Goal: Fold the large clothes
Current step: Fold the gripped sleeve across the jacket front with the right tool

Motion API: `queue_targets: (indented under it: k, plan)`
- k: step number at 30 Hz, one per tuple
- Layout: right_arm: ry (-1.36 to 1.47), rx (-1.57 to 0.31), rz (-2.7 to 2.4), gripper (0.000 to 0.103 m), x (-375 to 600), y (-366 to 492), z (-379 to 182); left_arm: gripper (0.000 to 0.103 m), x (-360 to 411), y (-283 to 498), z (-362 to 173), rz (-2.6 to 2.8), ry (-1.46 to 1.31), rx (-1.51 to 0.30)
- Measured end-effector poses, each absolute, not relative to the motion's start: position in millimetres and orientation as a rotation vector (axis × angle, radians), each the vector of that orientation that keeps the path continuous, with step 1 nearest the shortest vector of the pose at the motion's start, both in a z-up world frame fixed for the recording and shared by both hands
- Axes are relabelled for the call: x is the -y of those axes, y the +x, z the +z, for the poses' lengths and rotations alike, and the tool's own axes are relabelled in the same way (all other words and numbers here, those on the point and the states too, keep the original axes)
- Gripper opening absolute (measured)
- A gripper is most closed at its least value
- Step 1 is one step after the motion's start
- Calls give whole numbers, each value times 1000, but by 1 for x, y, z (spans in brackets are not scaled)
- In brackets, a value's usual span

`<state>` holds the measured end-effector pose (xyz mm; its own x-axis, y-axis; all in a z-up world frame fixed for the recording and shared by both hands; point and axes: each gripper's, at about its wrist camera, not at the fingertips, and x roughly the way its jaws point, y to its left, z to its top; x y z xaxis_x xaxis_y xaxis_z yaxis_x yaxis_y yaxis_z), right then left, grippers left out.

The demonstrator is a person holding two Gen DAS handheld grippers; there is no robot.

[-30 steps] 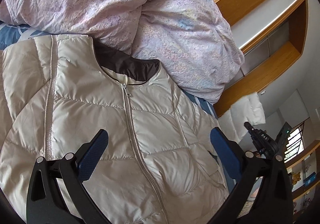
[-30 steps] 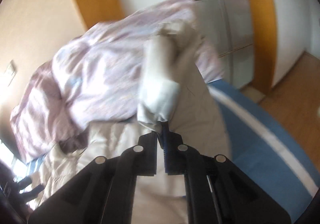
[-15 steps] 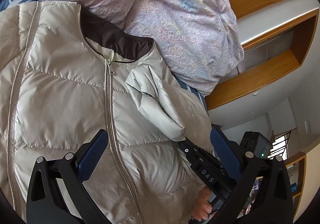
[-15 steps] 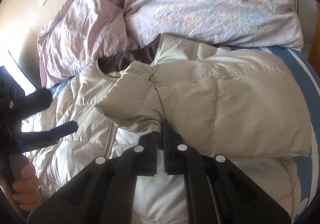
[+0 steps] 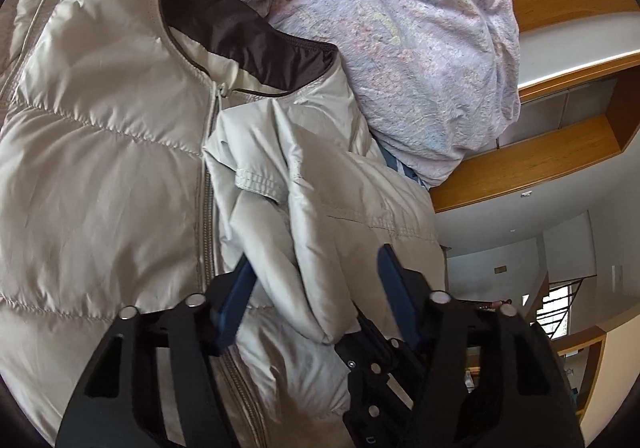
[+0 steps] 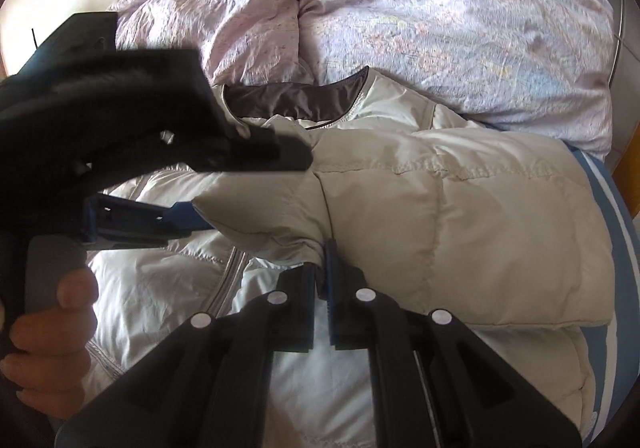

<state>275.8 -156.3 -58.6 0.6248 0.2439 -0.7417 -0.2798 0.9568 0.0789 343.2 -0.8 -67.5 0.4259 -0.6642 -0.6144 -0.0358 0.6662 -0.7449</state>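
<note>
Overhead, wooden shelving — below, jacket on blue-striped bedsheet.

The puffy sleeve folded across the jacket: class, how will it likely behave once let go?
The sleeve looks thickly padded, so it will probably spring back a little. Its shiny fabric may slide on the jacket. It sags around the right gripper, so it is likely floppy and light.

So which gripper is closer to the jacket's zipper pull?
Left. The left gripper straddles the folded sleeve just below the zipper pull; the right gripper pinches the sleeve's edge farther off.
</note>
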Motion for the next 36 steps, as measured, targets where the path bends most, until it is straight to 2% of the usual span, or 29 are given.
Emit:
queue_targets:
  k: [1,4,5,6,7,9,10,15,20,23,26,28,31,36]
  plan:
    - [-51,-843,299,9,155,275,-58,30,-2,344,-71,-429,-770,-1084]
    - [-63,-847,293,11,152,274,-57,18,-7,344,-75,-423,-771,-1086]
    - [-66,-853,299,12,150,274,-56,17,-9,342,-74,-413,-761,-1081]
    - [-67,-859,308,17,148,273,-54,15,-10,341,-71,-401,-742,-1072]
    - [-64,-865,317,24,148,272,-52,14,-13,339,-67,-388,-723,-1057]
    - [-32,-855,352,65,152,269,-43,14,-22,335,-58,-368,-686,-1023]
    - [-14,-823,356,66,157,265,-35,14,-30,332,-53,-355,-674,-1009]
    - [61,-730,275,65,193,266,0,14,-73,318,-44,-278,-644,-967]
    - [172,-737,126,53,230,291,5,14,-90,308,-64,-233,-622,-1014]
    - [194,-764,84,50,236,305,-1,18,-89,302,-72,-231,-607,-1019]
    - [176,-789,73,50,232,314,-8,30,-92,296,-63,-219,-577,-1005]
    - [148,-786,64,50,228,315,-10,52,-99,290,-46,-187,-544,-954]
    - [113,-767,49,50,221,318,-11,65,-99,282,-11,-155,-473,-827]
    - [49,-748,7,49,212,329,-21,67,-55,295,15,-247,-393,-777]
